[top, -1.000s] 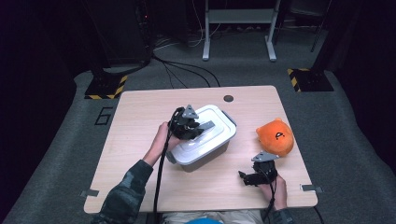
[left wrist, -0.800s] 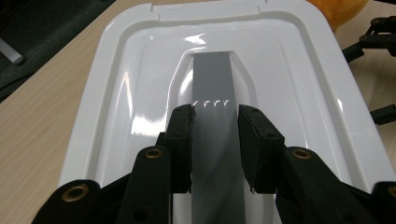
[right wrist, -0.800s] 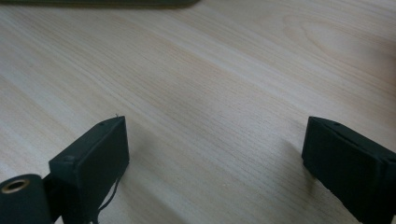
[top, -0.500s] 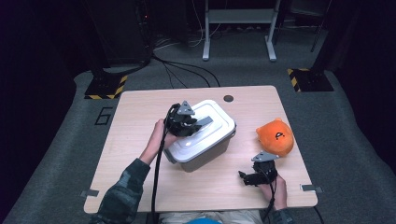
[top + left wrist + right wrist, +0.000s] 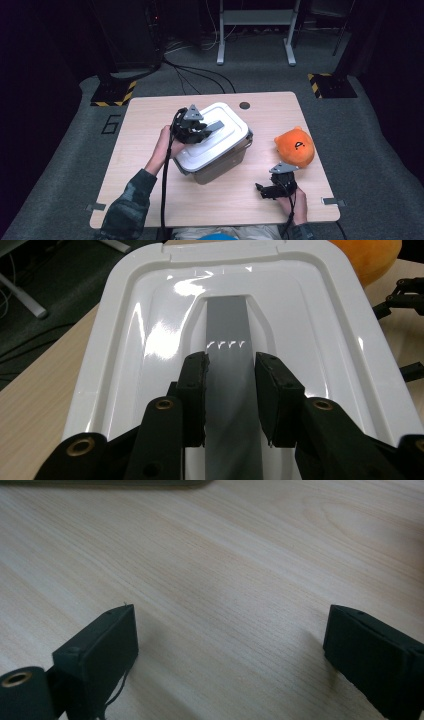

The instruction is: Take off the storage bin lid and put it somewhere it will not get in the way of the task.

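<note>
From the high view, a clear plastic box [image 5: 220, 162] stands in the middle of the wooden table [image 5: 150, 125], and its white lid [image 5: 227, 125] is tilted, with the left gripper [image 5: 200, 131] clamped on the grey handle [image 5: 216, 125] on top of the lid. The left gripper view shows what the high view cannot: the two black pads press on both sides of the flat grey handle [image 5: 231, 390], which lies in a sunk channel of the glossy white lid [image 5: 310, 330], smooth and with rounded corners, where the light makes bright reflections. The right gripper [image 5: 274, 189] rests low on the table near the front edge, apart from the box; in the right gripper view its jaws stand wide apart, with nothing but pale wood grain [image 5: 225, 580] between them. A round, soft orange plush toy [image 5: 295, 146] sits on the table just beyond the right gripper.
</note>
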The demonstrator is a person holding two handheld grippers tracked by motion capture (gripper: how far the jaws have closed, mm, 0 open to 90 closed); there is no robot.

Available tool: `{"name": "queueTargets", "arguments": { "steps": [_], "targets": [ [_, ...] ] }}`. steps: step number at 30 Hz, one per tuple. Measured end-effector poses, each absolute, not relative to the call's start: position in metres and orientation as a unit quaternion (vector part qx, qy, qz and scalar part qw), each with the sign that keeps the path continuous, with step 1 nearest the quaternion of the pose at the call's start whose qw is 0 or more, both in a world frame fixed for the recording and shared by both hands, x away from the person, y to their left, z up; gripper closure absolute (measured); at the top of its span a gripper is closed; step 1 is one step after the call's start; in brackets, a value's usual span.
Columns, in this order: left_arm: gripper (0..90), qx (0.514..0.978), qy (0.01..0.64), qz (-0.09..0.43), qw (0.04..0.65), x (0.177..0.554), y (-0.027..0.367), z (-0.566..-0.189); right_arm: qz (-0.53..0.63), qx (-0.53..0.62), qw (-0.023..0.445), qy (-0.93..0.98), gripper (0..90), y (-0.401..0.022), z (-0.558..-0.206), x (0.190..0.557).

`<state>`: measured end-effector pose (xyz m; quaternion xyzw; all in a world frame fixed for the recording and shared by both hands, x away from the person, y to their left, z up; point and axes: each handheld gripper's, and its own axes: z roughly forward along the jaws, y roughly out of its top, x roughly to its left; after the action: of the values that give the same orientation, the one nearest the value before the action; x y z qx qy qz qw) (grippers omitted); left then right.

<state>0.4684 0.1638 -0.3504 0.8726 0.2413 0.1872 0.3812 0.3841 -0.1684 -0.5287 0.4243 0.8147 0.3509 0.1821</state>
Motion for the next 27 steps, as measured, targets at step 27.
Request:
{"name": "queueTargets", "arguments": {
  "steps": [27],
  "targets": [
    [66.1, 0.861, 0.269, 0.219, 0.373, 0.470, 0.197, -0.334, 0.351, 0.424, 0.182, 0.815, 6.5, -0.168, -0.529, 0.384]
  ]
}}
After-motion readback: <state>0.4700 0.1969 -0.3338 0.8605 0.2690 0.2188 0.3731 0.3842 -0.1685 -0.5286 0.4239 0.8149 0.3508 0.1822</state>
